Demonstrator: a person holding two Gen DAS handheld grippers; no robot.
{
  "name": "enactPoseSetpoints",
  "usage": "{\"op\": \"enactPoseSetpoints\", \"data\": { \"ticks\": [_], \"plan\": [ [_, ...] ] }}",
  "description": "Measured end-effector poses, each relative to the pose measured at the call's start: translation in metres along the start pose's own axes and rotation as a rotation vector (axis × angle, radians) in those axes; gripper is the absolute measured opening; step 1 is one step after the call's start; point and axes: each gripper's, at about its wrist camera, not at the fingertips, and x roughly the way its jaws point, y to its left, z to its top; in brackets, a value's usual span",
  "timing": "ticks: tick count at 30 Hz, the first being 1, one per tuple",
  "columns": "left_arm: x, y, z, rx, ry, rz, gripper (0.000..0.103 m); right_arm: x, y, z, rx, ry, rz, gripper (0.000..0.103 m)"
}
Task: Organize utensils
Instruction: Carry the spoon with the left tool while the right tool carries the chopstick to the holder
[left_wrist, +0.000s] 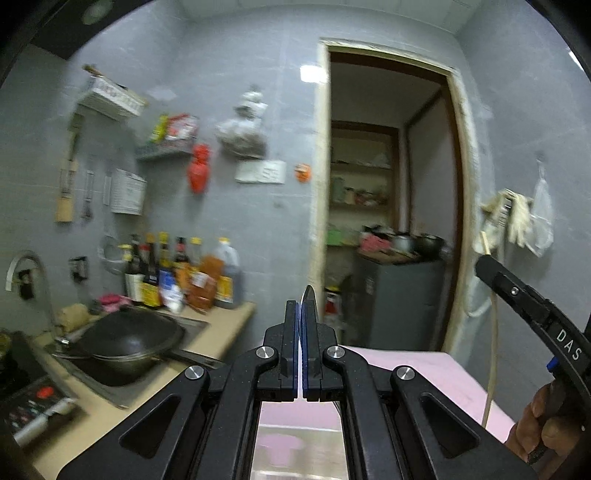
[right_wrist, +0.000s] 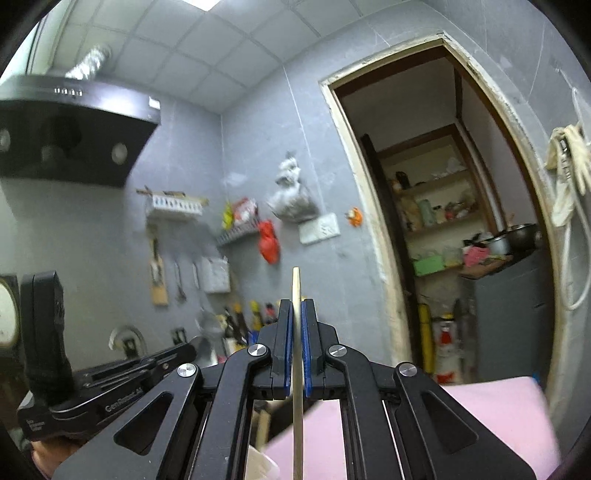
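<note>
Utensils (right_wrist: 297, 369) above pink surface (right_wrist: 491, 413), grey-tiled kitchen.

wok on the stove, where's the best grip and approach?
Take the wok by its handle, which sticks out on the left toward the camera side, coming in from that side with the fingers straddling it. The bowl is wide, round and too broad to pinch. Both grippers are already shut on utensils, so one must be freed first.

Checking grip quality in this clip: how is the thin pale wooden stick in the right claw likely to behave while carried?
The stick is long, thin and looks like wood, so probably light and fairly stiff. The right claw pinches it mid-length between flat blue pads, so it may pivot if bumped. Its slimness suggests it could snap under sideways force.
</note>
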Motion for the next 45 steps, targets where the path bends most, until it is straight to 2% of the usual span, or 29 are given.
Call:
{"op": "enactPoseSetpoints", "data": {
  "ticks": [6,9,15,20,28,33,39,45],
  "plan": [
    [0.001,0.055,0.005,-0.028,-0.028,0.138,0.0,0.039,0.023,-0.008,0.064,-0.031,0.014,0.003],
    [0.005,0.076,-0.003,-0.035,-0.037,0.204,0.0,0.051,0.031,-0.016,0.057,-0.034,-0.021,0.003],
    [0.024,0.095,-0.024,-0.036,-0.032,0.273,0.0,0.059,0.036,-0.03,0.021,-0.053,-0.138,0.003],
    [0.031,0.096,-0.038,-0.03,-0.05,0.295,0.0,0.061,0.031,-0.038,0.024,-0.065,-0.192,0.003],
    [0.034,0.089,-0.045,-0.007,-0.08,0.297,0.0,0.06,0.027,-0.048,0.034,-0.08,-0.236,0.003],
    [0.035,0.086,-0.049,0.01,-0.071,0.284,0.0,0.06,0.029,-0.055,0.009,-0.058,-0.241,0.003],
    [0.036,0.081,-0.059,0.028,-0.048,0.254,0.0,0.062,0.031,-0.068,-0.04,0.01,-0.226,0.003],
    [0.03,0.072,-0.064,0.037,-0.038,0.187,0.001,0.061,0.034,-0.084,-0.076,0.083,-0.2,0.003]
  ]
}}
